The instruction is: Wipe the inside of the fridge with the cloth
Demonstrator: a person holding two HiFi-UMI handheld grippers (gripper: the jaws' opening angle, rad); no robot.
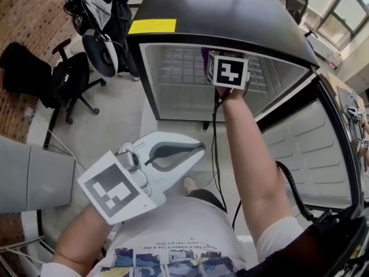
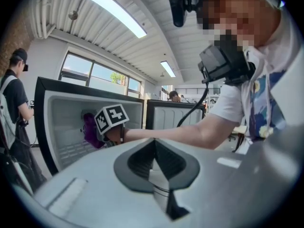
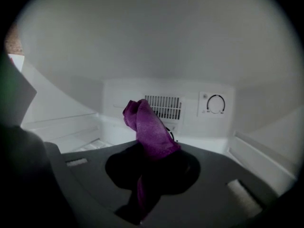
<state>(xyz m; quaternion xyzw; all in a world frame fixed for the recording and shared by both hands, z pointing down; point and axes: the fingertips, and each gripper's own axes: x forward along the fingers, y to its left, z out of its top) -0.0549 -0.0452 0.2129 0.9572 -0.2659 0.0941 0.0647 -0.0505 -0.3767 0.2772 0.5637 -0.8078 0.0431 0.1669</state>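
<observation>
The fridge (image 1: 173, 85) stands with its door (image 1: 311, 154) swung wide to the person's right, which leaves the whole white cavity within reach from above. It looks bare, with no shelves or food that I can see, so the walls are free for wiping.

The right gripper (image 3: 154, 152) reaches deep into the cavity on an outstretched arm and faces the back wall (image 3: 142, 56). Its fingers are clamped tight on the cloth (image 3: 145, 122). A bunched purple wad sticks out past the tips and the tail hangs down between the pads. Held that way, the soft wad should meet the plastic before the hard fingers do. The cloth appears to be just short of the back wall, in front of the vent (image 3: 164, 107), with the dial (image 3: 216, 103) off to its right. I cannot tell whether it touches anything.

The left gripper (image 1: 199, 150) hangs low outside the fridge, near the person's body. Its fingers are closed tip to tip around nothing. It seems parked there to stay clear of the working arm.
</observation>
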